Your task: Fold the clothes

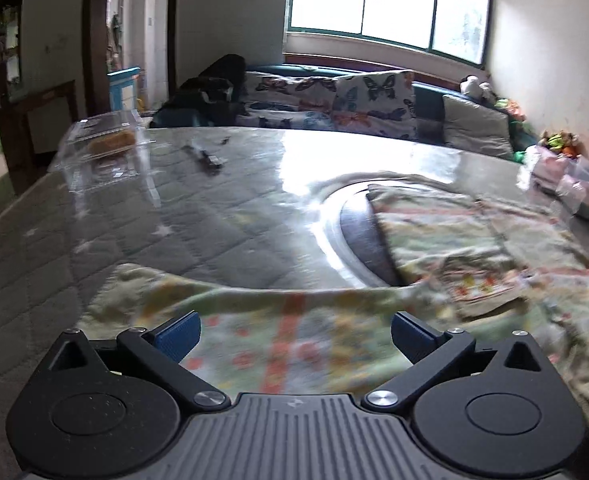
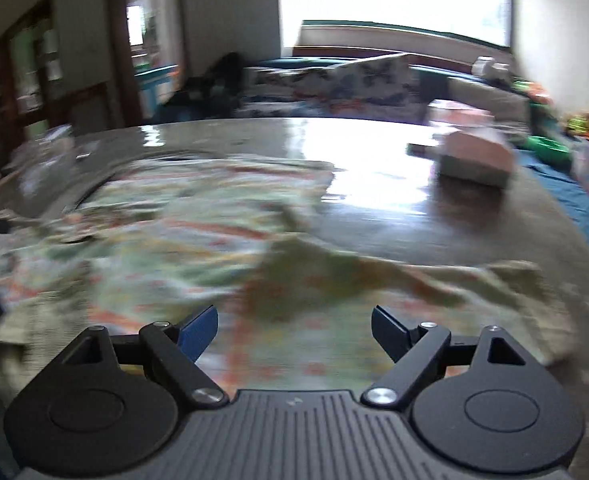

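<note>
A pale green patterned garment (image 1: 434,248) with orange and yellow checks lies spread and rumpled on the glossy table (image 1: 222,208). My left gripper (image 1: 294,338) is open just above the garment's near edge, with blue pads (image 1: 178,336) wide apart. In the right wrist view the same garment (image 2: 182,240) fills the near table, blurred by motion. My right gripper (image 2: 294,334) is open over the cloth, blue pads (image 2: 198,332) apart and holding nothing.
A clear plastic box (image 1: 102,148) with food stands at the table's far left, small dark items (image 1: 208,158) lie near it. A pinkish box (image 2: 474,156) sits at the far right. A sofa with butterfly cushions (image 1: 370,100) lies behind the table.
</note>
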`<state>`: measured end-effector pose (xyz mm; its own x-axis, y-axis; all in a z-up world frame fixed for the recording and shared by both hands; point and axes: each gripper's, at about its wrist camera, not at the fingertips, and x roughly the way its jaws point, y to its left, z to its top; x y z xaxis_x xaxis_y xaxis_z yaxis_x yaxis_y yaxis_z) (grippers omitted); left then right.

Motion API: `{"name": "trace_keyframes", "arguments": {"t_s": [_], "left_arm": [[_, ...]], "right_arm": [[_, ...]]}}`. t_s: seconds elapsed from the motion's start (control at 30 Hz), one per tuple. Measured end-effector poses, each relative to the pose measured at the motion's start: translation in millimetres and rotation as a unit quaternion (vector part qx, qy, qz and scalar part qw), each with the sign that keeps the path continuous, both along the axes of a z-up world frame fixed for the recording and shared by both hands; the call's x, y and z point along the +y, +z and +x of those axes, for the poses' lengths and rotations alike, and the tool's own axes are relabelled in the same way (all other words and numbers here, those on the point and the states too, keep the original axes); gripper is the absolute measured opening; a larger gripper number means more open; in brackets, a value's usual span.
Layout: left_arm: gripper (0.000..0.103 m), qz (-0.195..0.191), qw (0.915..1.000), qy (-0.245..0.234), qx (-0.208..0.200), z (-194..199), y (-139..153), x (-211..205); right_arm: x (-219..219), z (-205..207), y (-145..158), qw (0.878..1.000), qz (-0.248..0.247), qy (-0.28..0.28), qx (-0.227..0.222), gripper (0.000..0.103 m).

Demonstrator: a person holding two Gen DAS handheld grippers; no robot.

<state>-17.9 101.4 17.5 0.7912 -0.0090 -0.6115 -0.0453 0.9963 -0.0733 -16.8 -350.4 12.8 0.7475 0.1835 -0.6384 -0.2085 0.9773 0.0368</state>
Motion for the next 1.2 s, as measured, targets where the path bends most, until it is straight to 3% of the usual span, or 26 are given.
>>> {"name": "trace_keyframes", "arguments": {"t_s": [0.27, 0.43, 0.7, 0.8, 0.87, 0.97, 1.2], "left_arm": [[0.103, -0.018, 0.9992, -0.036, 0.006, 8.4, 3.0, -39.1], [0.103, -0.025, 0.9982, -0.054, 0.012, 10.4, 2.4, -59.3], [0.103, -0.018, 0.9963, -0.082, 0.018, 12.9, 2.3, -88.6], [0.103, -0.019, 0.9956, -0.089, 0.018, 12.8, 3.8, -93.9], [0.103, -0.018, 0.9953, -0.093, 0.017, 13.0, 5.6, -96.9], [0.103, -0.021, 0.9948, -0.099, 0.016, 14.5, 7.5, -102.1], [0.103, -0.018, 0.9912, -0.128, 0.030, 21.5, 4.1, -128.5]], "right_arm": [[-84.5, 15.3, -14.9, 0.987, -0.038, -0.156, -0.004, 0.085], [-119.2, 22.7, -23.7, 0.977, -0.033, -0.208, 0.005, 0.081], [-126.0, 20.4, -26.0, 0.978, -0.008, -0.208, 0.001, 0.064], [-124.4, 18.7, -24.1, 0.978, -0.001, -0.210, -0.001, 0.046], [-123.9, 17.5, -21.6, 0.977, 0.008, -0.211, -0.002, 0.027], [-124.5, 15.4, -18.9, 0.977, 0.025, -0.213, -0.006, 0.016], [-109.2, 0.8, 8.8, 0.980, 0.053, -0.188, -0.046, 0.011]]}}
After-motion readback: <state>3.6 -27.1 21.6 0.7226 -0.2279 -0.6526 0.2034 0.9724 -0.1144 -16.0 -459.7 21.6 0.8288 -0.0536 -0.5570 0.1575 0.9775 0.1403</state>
